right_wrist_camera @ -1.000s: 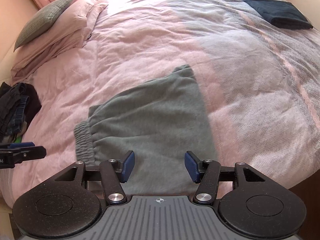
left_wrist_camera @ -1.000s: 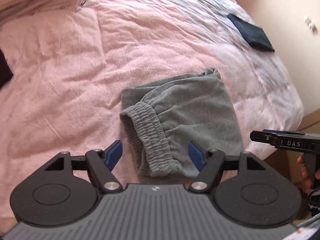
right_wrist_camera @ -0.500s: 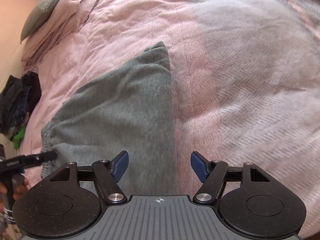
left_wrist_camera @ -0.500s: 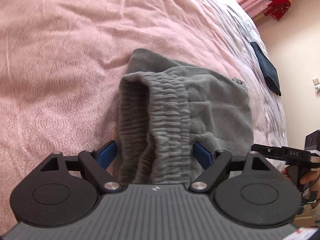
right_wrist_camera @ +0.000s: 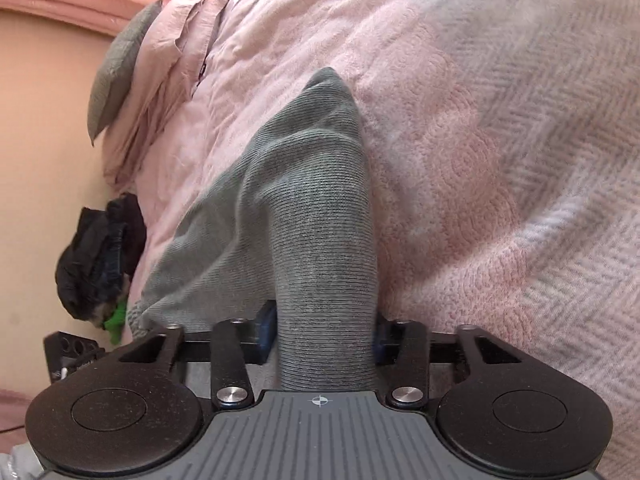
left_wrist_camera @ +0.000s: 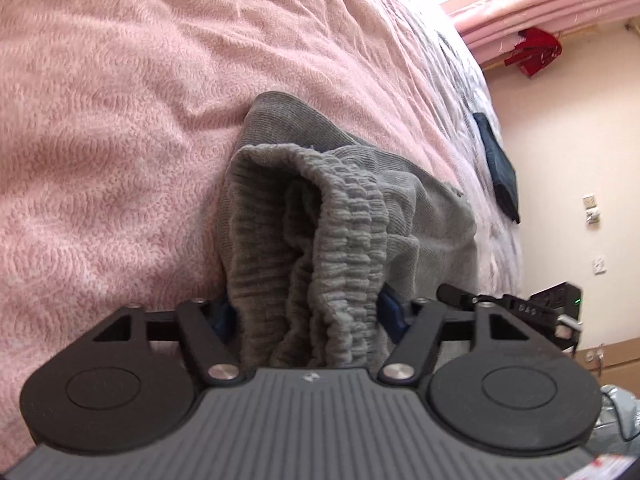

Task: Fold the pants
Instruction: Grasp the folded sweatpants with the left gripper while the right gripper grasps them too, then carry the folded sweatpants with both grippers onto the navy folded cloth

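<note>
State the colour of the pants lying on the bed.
The pants are grey, a ribbed knit; the right wrist view shows it best.

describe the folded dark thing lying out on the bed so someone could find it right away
Start at the pink bedspread and follow it to its far side, near the cream wall. The folded dark navy garment lies flat there, alone. Unlike the grey pants nearby, it is dark, neatly flat and in neither claw.
</note>
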{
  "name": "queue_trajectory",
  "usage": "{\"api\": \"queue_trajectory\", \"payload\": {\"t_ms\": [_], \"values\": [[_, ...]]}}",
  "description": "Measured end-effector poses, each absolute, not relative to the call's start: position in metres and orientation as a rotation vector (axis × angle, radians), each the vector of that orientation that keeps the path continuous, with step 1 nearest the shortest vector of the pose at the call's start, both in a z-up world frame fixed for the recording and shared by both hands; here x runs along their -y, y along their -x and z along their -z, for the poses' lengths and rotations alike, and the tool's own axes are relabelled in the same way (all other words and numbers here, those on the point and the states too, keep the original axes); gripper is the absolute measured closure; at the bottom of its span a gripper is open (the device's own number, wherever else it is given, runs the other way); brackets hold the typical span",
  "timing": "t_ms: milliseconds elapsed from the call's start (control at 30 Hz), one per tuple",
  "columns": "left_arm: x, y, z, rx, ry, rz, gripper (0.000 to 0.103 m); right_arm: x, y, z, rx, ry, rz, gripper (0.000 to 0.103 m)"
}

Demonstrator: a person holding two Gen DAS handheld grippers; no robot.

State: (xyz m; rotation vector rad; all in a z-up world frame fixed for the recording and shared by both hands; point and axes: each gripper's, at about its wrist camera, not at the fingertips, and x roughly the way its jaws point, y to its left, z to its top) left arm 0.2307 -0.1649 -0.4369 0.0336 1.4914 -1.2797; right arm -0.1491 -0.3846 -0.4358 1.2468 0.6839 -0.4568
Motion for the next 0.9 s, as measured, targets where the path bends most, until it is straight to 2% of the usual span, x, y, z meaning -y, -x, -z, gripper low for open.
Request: {"api": "queue_trajectory", "payload": {"t_ms": [133, 300, 400, 600, 900], "values": [[0.168, -0.22, 0.407, -1.449, -0.087, 1.266, 0.057, 0.376, 0.138, 0.402, -0.731, -1.185, 0.509, 0.072], [0.193, -0.202, 0.356, -1.415, -0.104, 1.263, 0.058, 0.385, 0.143, 0.356, -0.708, -1.174, 0.512, 0.072], [0.236, -0.18, 0.334, -1.406, -0.114, 1.304, 0.058, 0.413, 0.166, 0.334, -0.671, -1.2, 0.537, 0.072], [0.38, -0.08, 0.318, -1.385, -0.125, 1.435, 0.058, 0.515, 0.261, 0.295, -0.601, -1.192, 0.64, 0.072], [0.629, 0.118, 0.315, -1.354, -0.026, 1.51, 0.058, 0.768, 0.436, 0.245, -0.605, -1.089, 0.692, 0.072]]}}
